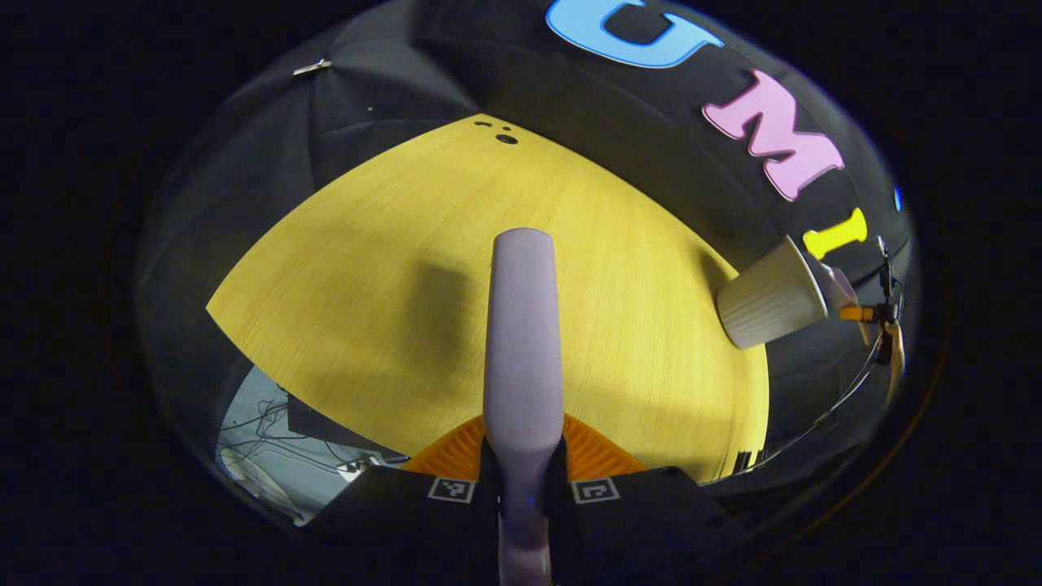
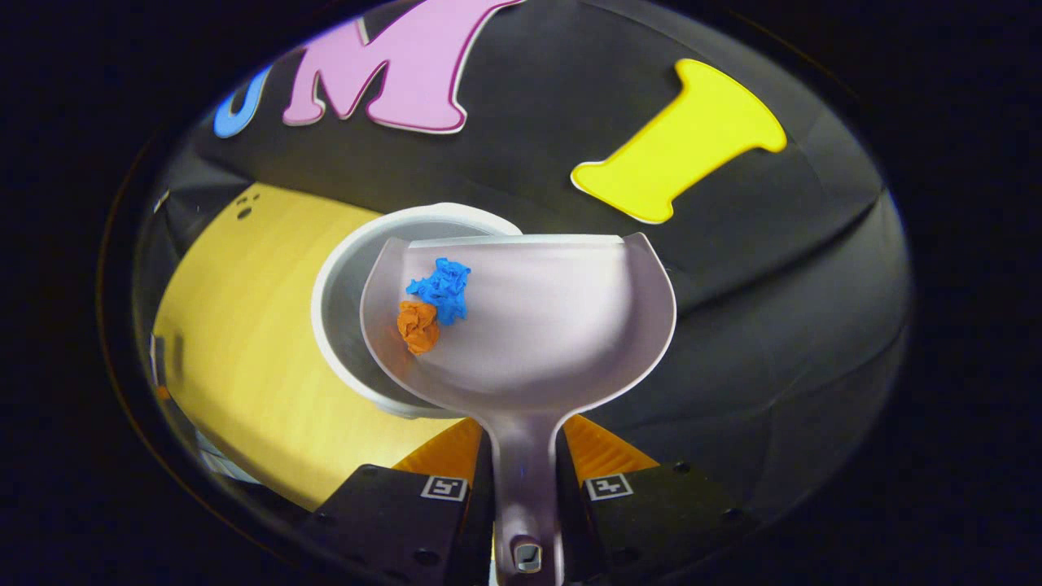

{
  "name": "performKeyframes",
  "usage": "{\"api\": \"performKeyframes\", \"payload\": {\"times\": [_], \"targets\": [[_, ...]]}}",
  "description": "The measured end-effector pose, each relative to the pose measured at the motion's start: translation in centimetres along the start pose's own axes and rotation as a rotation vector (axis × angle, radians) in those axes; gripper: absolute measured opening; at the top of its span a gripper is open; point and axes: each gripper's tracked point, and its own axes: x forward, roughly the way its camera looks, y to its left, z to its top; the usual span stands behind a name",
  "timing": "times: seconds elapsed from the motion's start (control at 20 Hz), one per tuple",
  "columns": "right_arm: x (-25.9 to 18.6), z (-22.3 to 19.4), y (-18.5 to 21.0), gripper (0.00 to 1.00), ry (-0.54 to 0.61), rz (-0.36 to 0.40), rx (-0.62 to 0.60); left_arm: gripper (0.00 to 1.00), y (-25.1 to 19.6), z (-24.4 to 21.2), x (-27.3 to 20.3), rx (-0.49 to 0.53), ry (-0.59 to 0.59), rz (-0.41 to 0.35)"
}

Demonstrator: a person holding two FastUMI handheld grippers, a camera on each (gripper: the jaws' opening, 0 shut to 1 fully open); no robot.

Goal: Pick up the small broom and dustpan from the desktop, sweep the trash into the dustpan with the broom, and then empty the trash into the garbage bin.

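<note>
In the left gripper view, my left gripper (image 1: 523,446) is shut on the pale handle of the small broom (image 1: 523,325), which points forward over the yellow desktop (image 1: 366,285); its bristles are hidden. The white ribbed garbage bin (image 1: 769,297) stands at the table's right edge, with the other gripper (image 1: 879,313) beyond it. In the right gripper view, my right gripper (image 2: 525,456) is shut on the handle of the pale dustpan (image 2: 553,342). The pan hovers over the bin (image 2: 342,301), overlapping its right side. A blue paper wad (image 2: 441,289) and an orange paper wad (image 2: 417,325) lie in the pan's left part.
The black booth wall closes in behind the table. A few dark holes (image 1: 505,137) mark the desktop's far corner. Past the table's near left edge, cables lie on a pale floor (image 1: 269,439).
</note>
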Motion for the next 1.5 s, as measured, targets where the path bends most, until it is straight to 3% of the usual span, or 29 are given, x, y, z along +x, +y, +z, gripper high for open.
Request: {"api": "performKeyframes", "payload": {"times": [0.15, 0.25, 0.45, 0.65, 0.9, 0.95, 1.0, 1.1, 1.15, 1.2, 1.35, 1.4, 1.45, 1.5], "targets": [[0.1, 0.9, -1.5, 0.37, -0.013, -0.066, -0.127, 0.29, 0.9, 0.2, 0.1, -0.026, 0.008, 0.045], [-0.1, 1.0, -1.4, 0.34, -0.011, -0.051, -0.148, 0.29, 0.9, 0.4, 0.2, -0.047, 0.012, 0.061], [0.2, 0.8, -1.6, 0.37, 0.016, -0.06, -0.248, 0.29, 0.1, 0.8, 0.3, -0.063, 0.011, 0.075], [1.1, 1.6, -1.7, 0.41, 0.009, -0.154, -0.488, 0.29, -1.0, 0.9, 1.2, -0.053, 0.03, 0.076], [1.0, 2.3, 0.4, 0.33, 0.008, -0.186, -0.814, 0.29, -3.0, 1.5, 2.8, -0.008, 0.055, 0.059], [0.6, 2.5, 0.7, 0.37, 0.008, -0.212, -0.858, 0.29, -3.3, 1.6, 3.0, 0.003, 0.057, 0.053], [0.3, 2.5, 0.7, 0.42, 0.008, -0.237, -0.887, 0.29, -3.7, 1.5, 3.1, 0.011, 0.06, 0.048], [0.2, 2.5, 0.4, 0.37, 0.006, -0.262, -0.916, 0.29, -4.2, 1.4, 3.3, 0.021, 0.066, 0.041], [0.4, 2.6, 0.2, 0.41, 0.004, -0.27, -0.926, 0.3, -4.3, 1.4, 3.3, 0.027, 0.068, 0.036], [0.3, 2.7, 0.2, 0.37, 0.005, -0.275, -0.933, 0.29, -4.4, 1.1, 3.3, 0.033, 0.069, 0.033], [0.2, 2.8, 0.1, 0.37, 0.013, -0.305, -0.937, 0.29, -4.4, 0.7, 3.3, 0.037, 0.073, 0.029], [0.1, 2.8, 0.1, 0.34, 0.011, -0.307, -0.937, 0.29, -4.4, 0.5, 3.2, 0.032, 0.073, 0.026], [0.0, 2.8, 0.1, 0.37, 0.017, -0.308, -0.932, 0.29, -4.2, 0.6, 3.0, 0.028, 0.071, 0.028], [-0.1, 2.8, 0.0, 0.34, 0.016, -0.308, -0.926, 0.29, -4.0, 0.5, 2.8, 0.029, 0.066, 0.031]]}}
